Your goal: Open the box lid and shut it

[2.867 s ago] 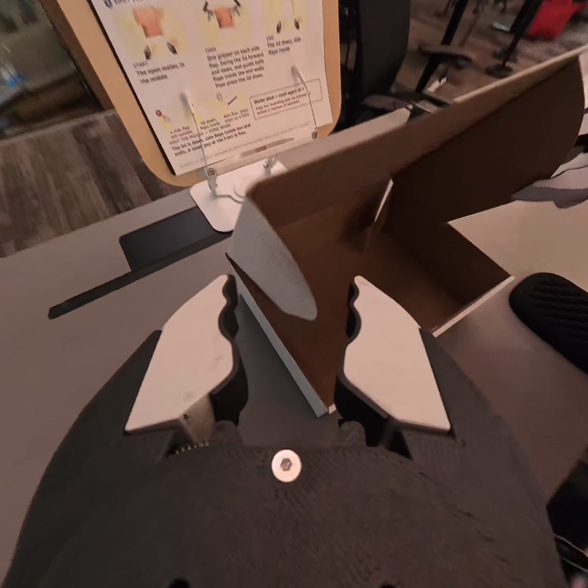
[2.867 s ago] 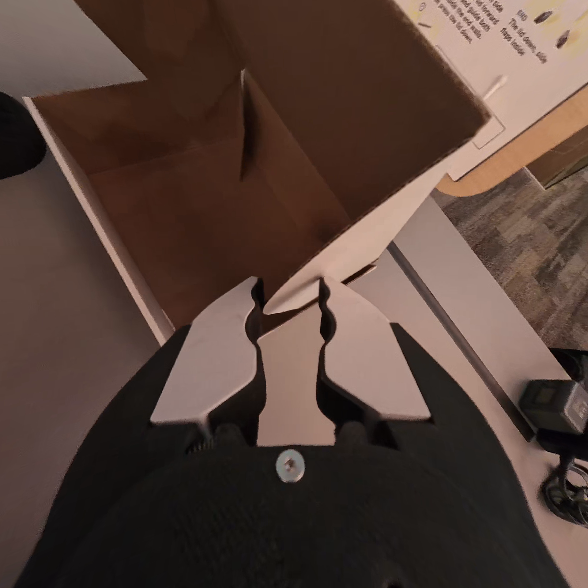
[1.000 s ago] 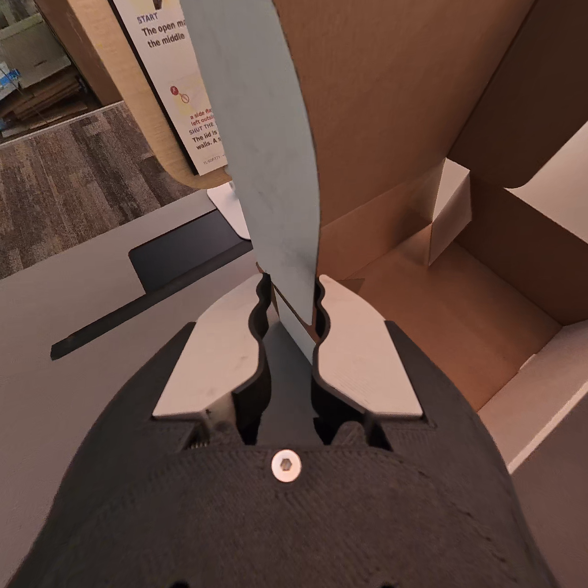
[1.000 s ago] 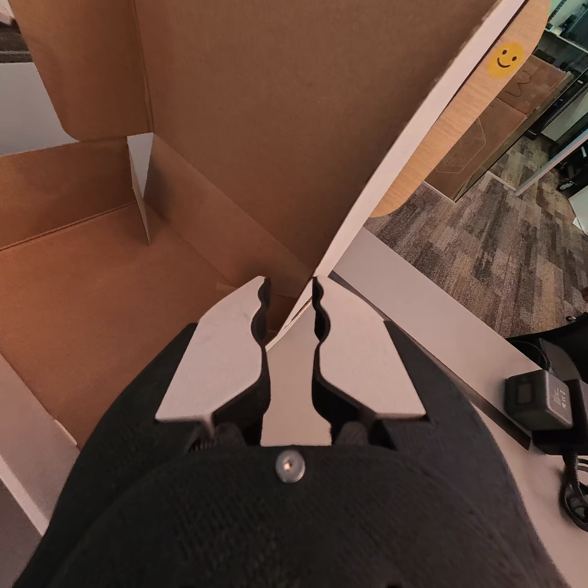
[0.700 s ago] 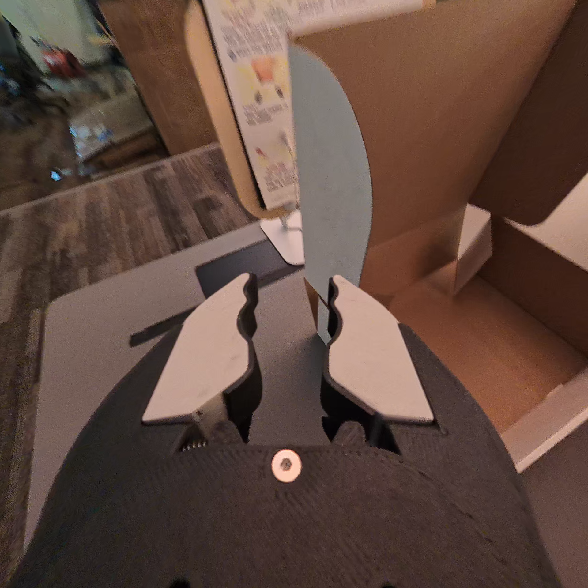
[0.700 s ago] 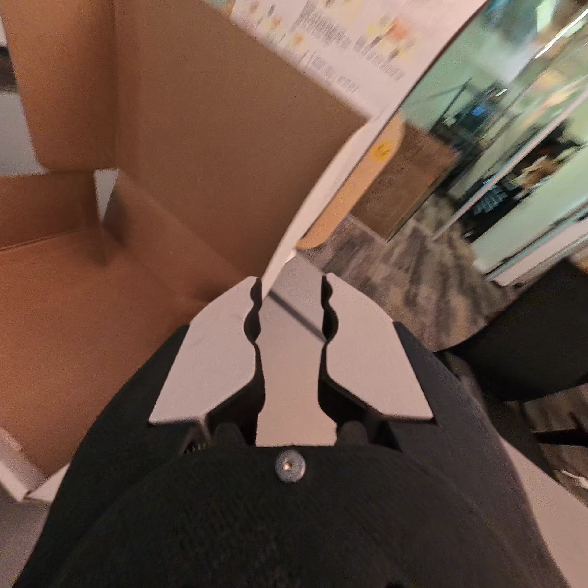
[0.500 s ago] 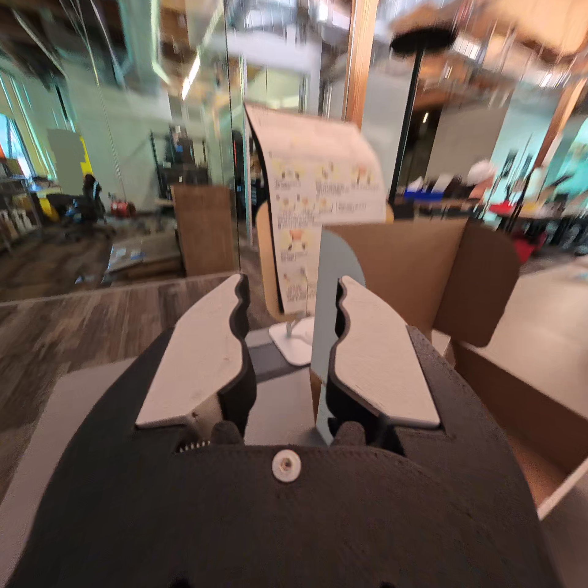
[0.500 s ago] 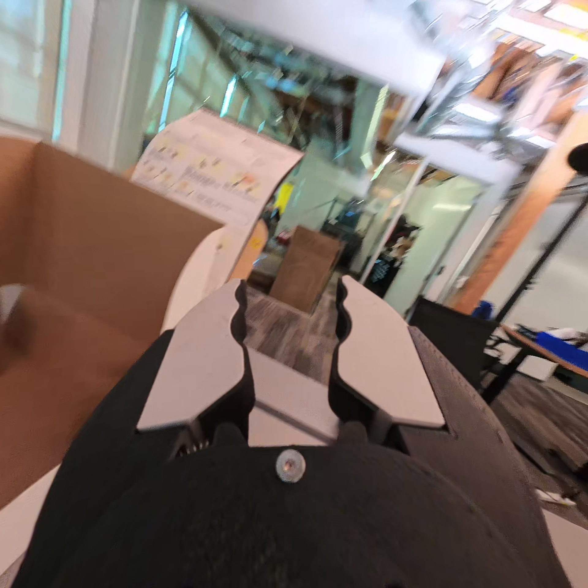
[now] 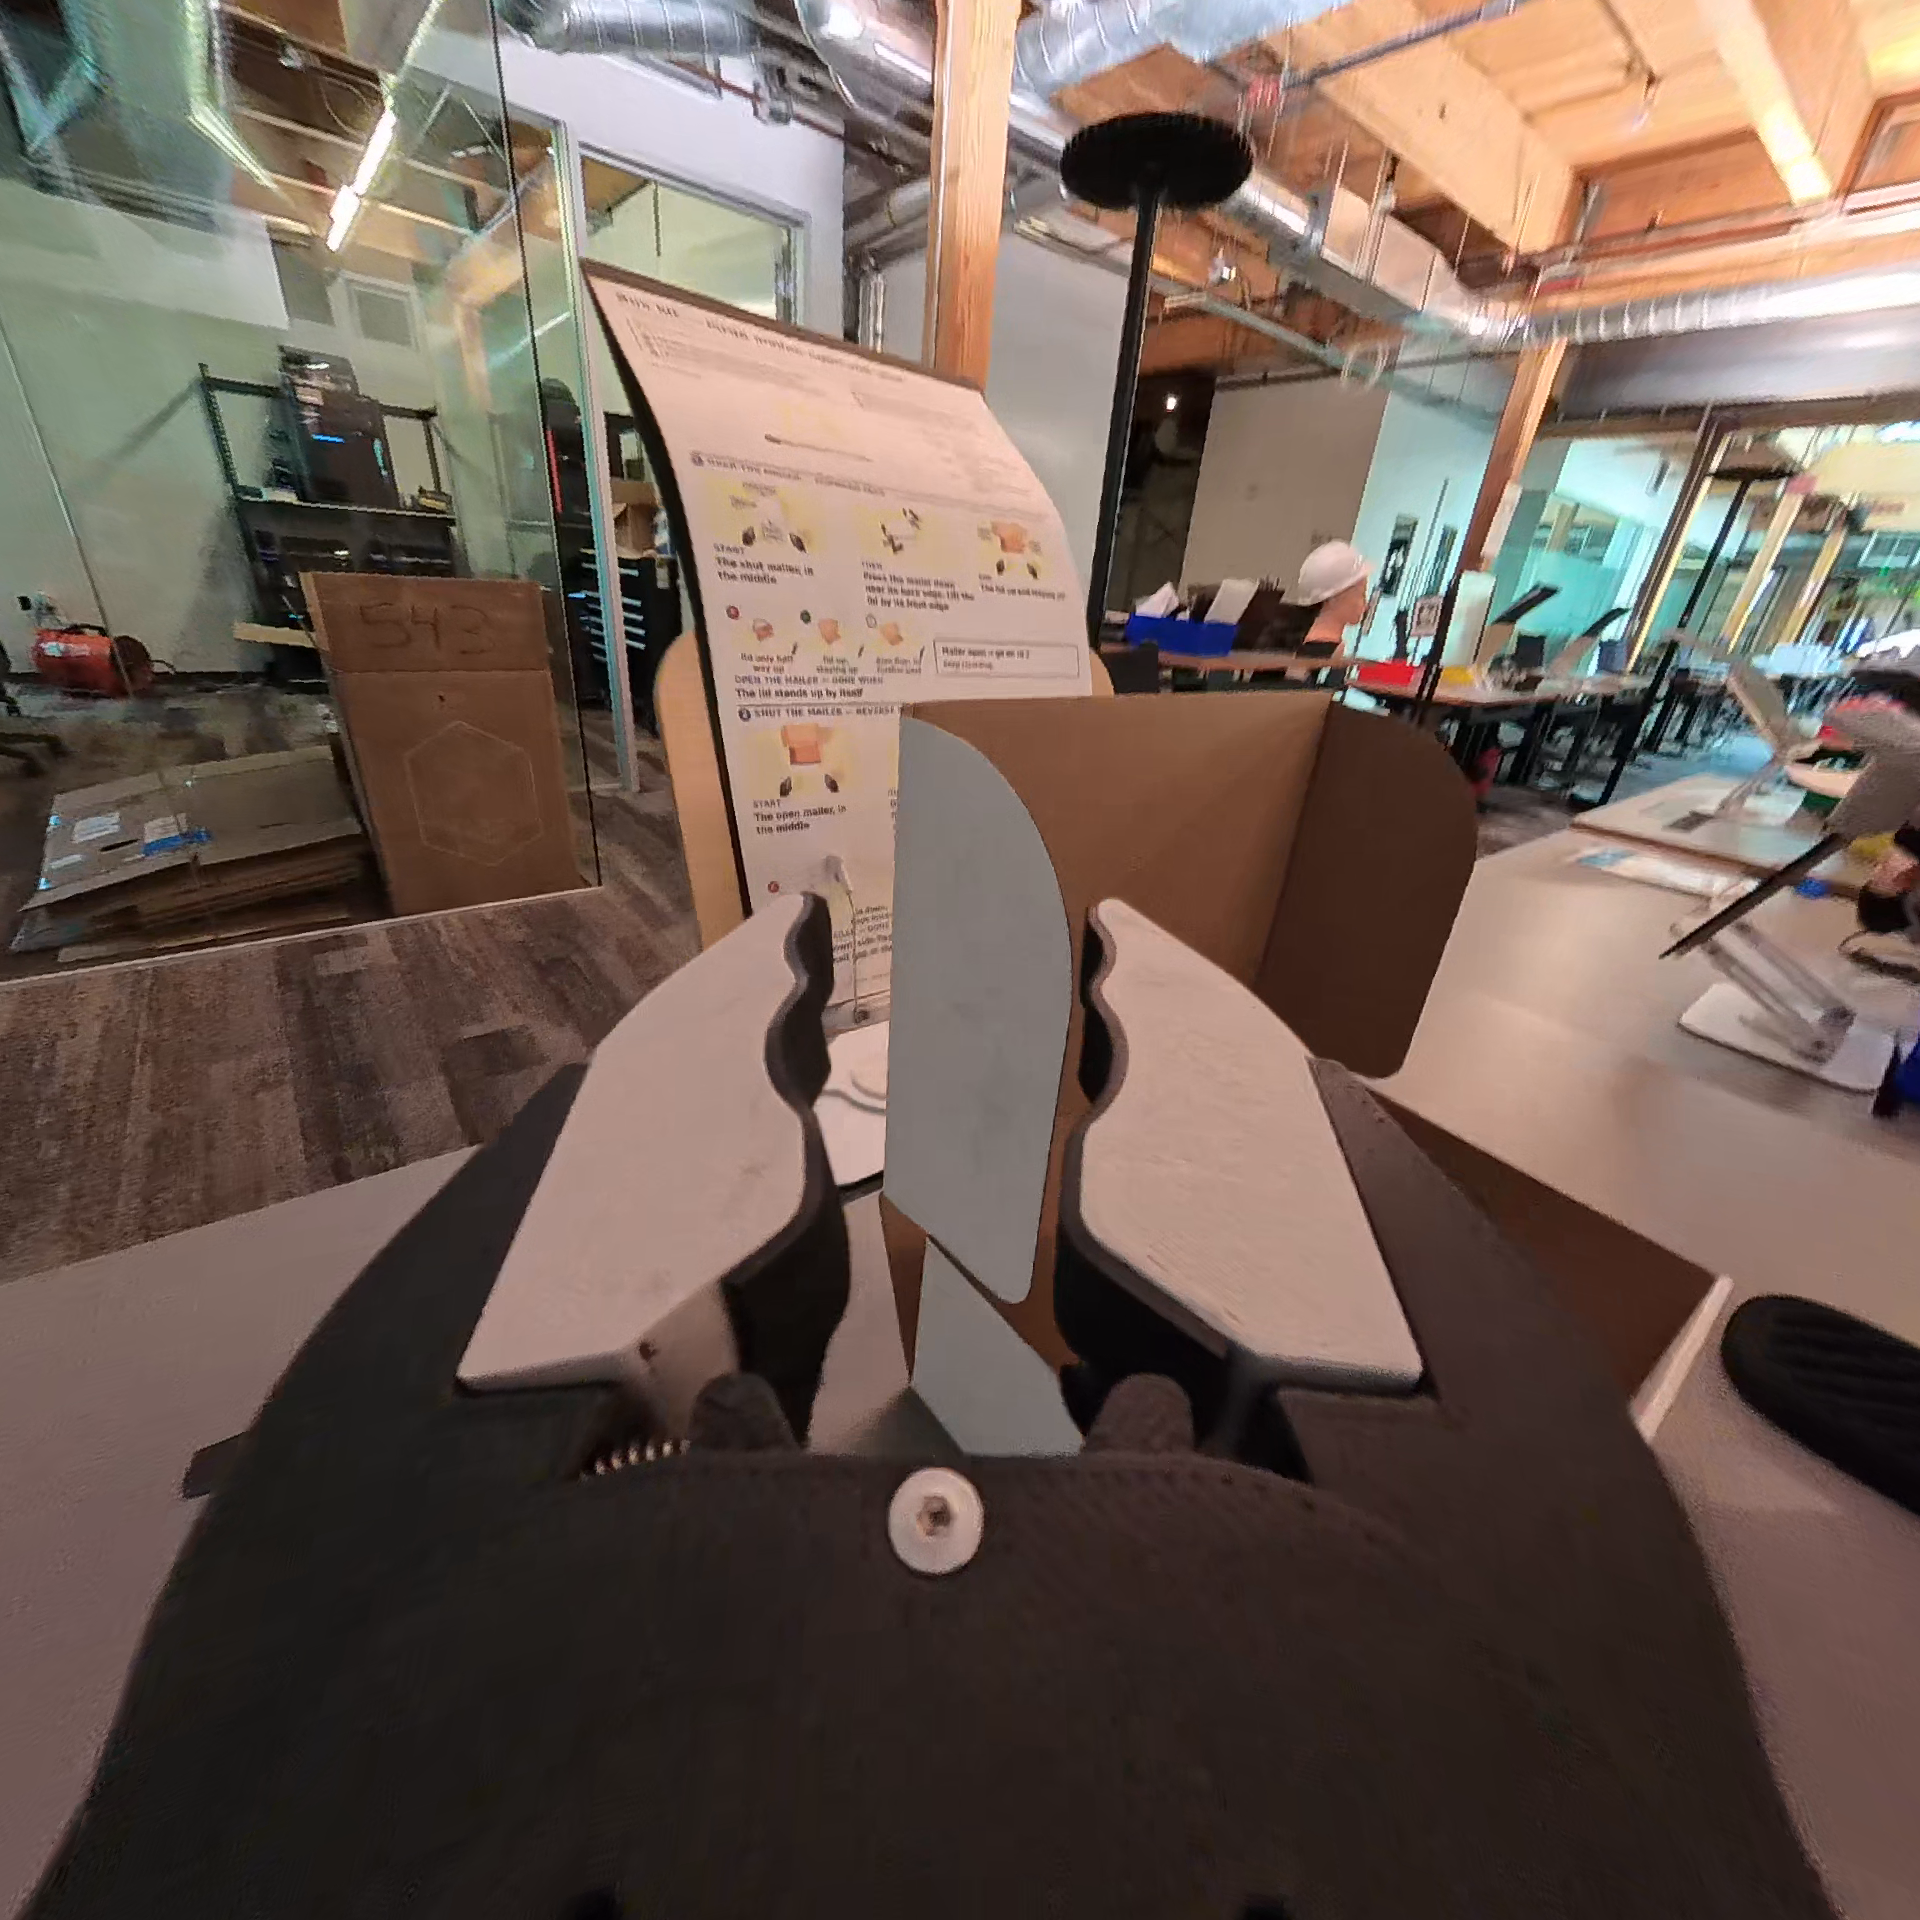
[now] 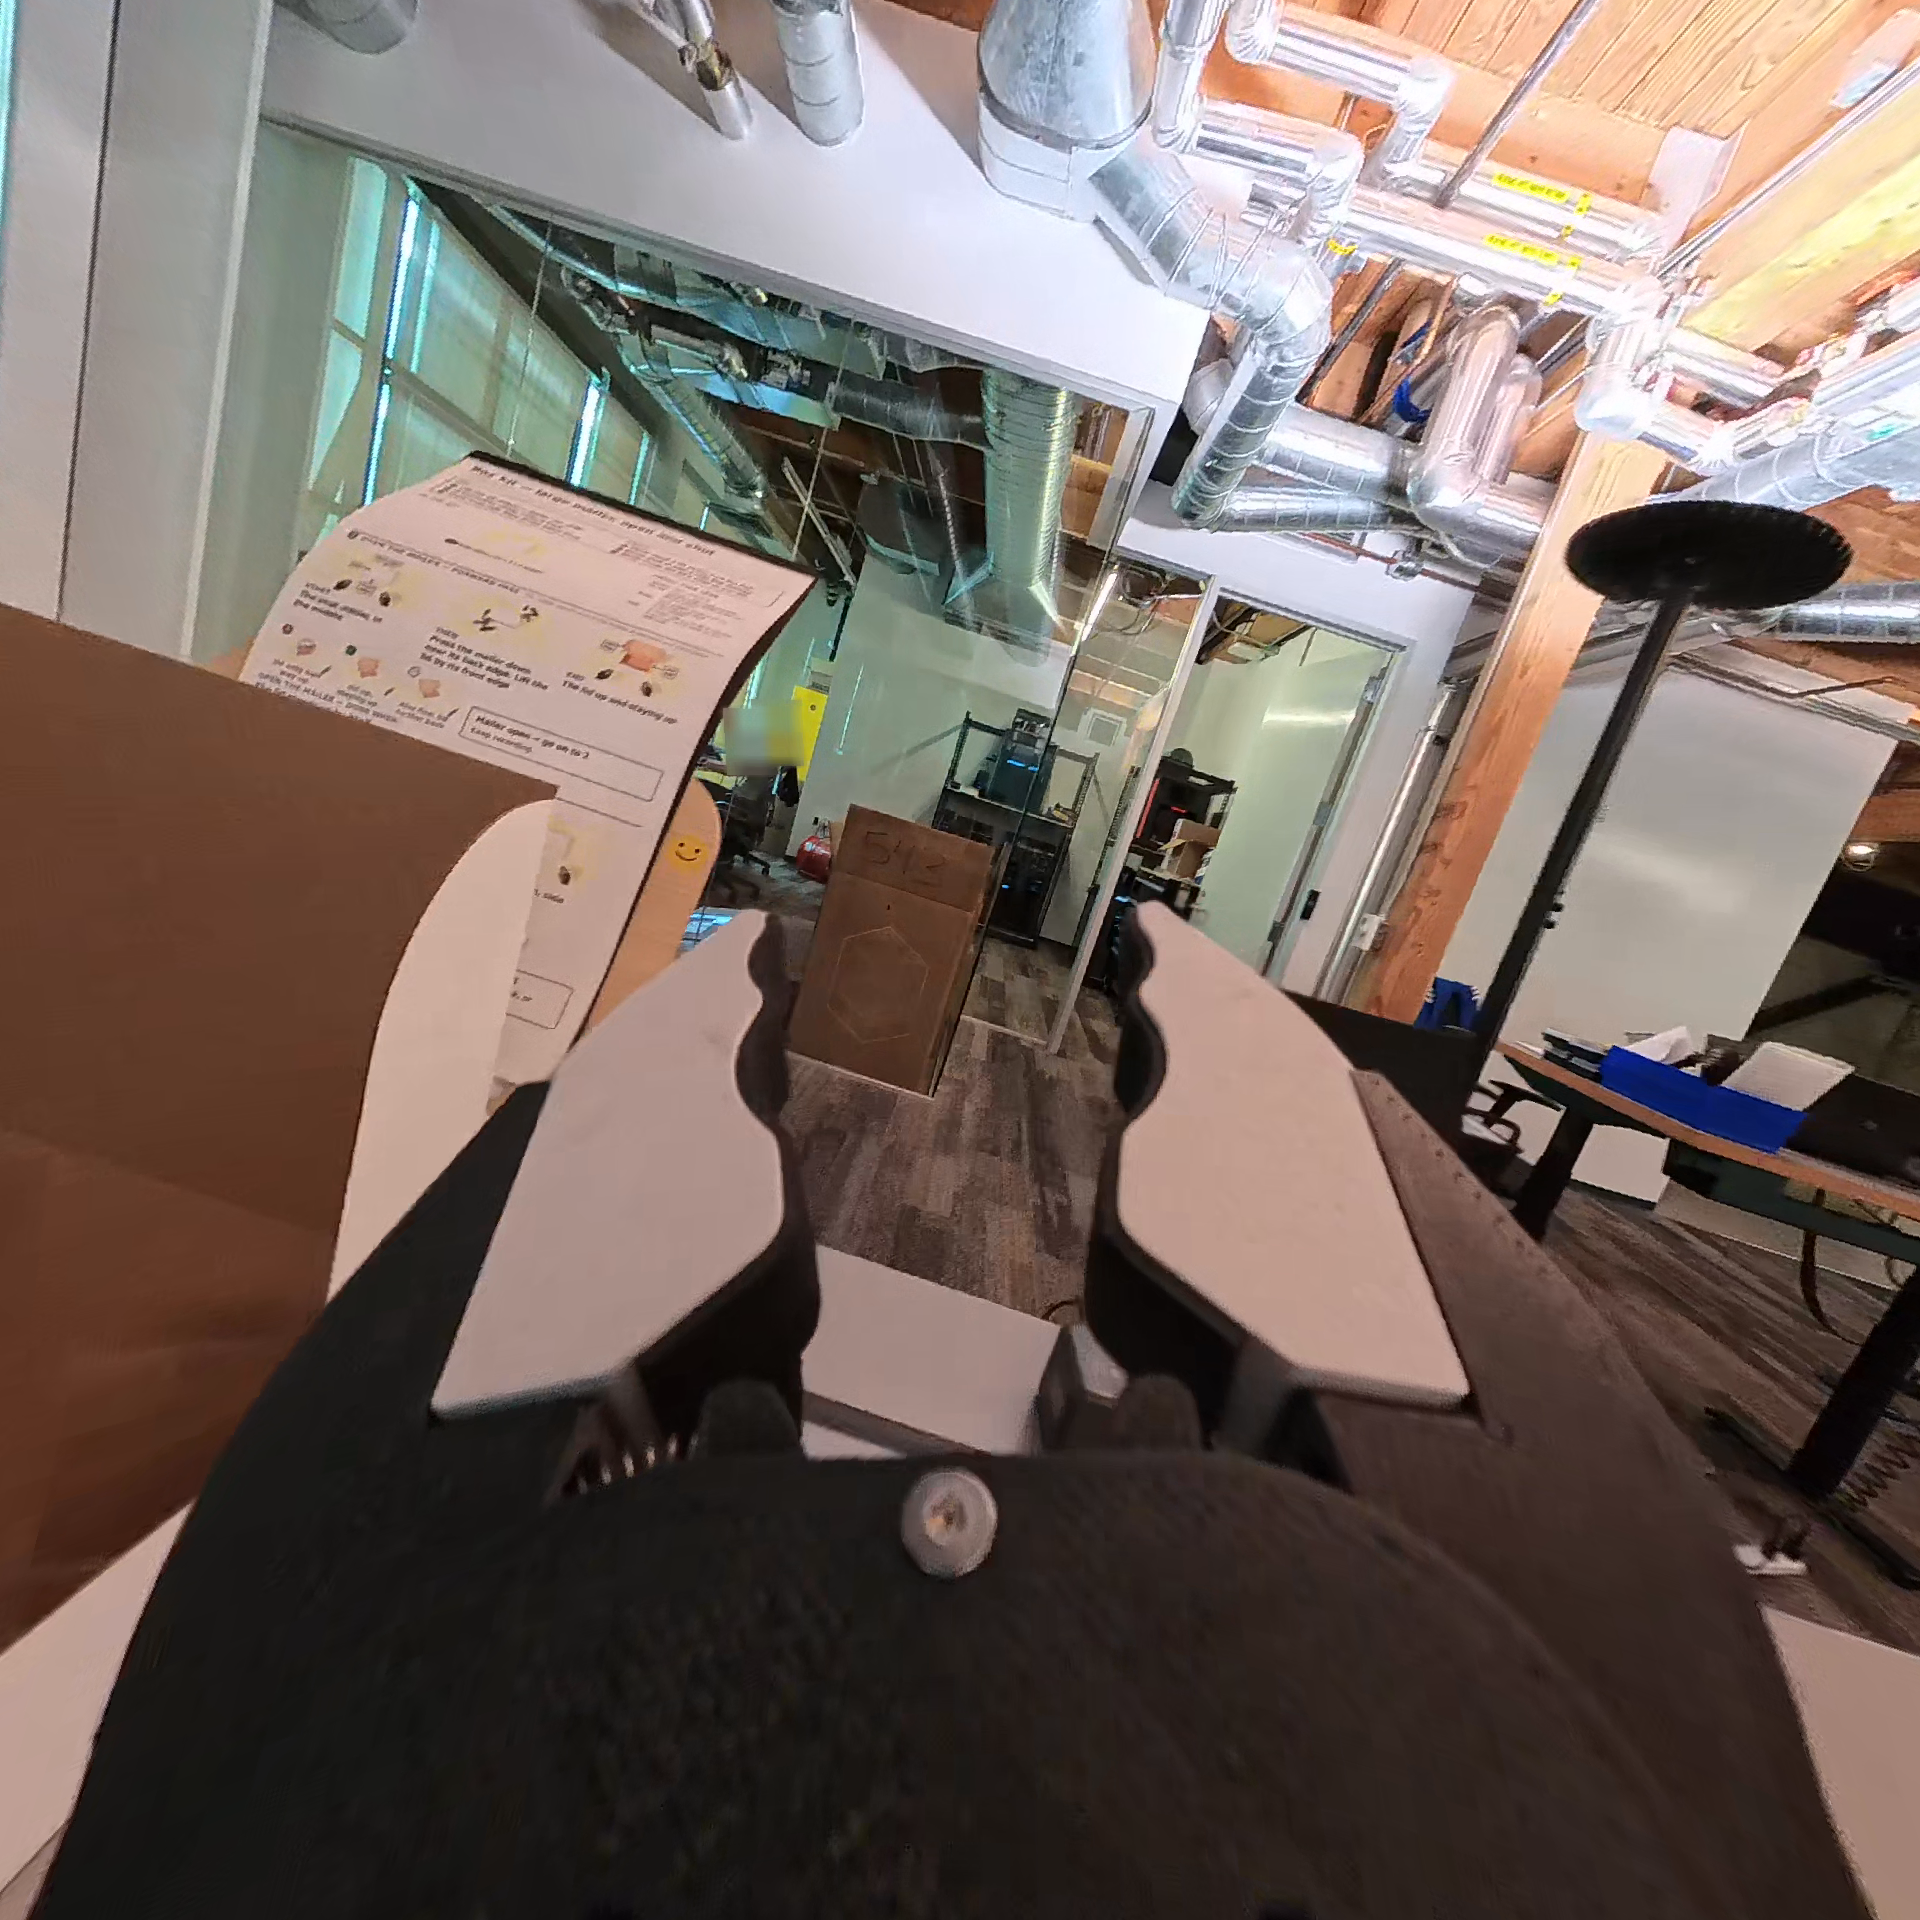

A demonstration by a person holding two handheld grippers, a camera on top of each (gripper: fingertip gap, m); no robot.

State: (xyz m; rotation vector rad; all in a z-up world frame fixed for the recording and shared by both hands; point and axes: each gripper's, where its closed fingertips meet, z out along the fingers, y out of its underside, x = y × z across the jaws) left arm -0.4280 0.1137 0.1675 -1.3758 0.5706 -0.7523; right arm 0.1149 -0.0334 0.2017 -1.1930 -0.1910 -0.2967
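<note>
The cardboard box (image 9: 1527, 1236) sits on the table with its lid (image 9: 1143, 831) standing upright, brown inside facing me. The lid's pale left side flap (image 9: 977, 987) stands between the open jaws of my left gripper (image 9: 951, 935), close to the right finger, not clamped. The brown right side flap (image 9: 1382, 883) angles toward me. In the right wrist view the lid (image 10: 208, 935) and its white right flap (image 10: 447, 1039) lie left of my right gripper (image 10: 951, 930), which is open, empty and tilted upward. Part of that right gripper (image 9: 1829, 1382) shows at the left view's lower right.
An instruction sheet on a stand (image 9: 862, 623) rises just behind the box. The grey table (image 9: 208, 1403) runs left and right. A laptop stand (image 9: 1766, 987) sits far right. A black floor lamp (image 9: 1132, 312) and a cardboard carton (image 9: 447, 748) stand beyond the table edge.
Both grippers opened wider and tipped up from looking down into the box to looking level or upward. The left jaws let go of the left flap; the right gripper moved off the right flap.
</note>
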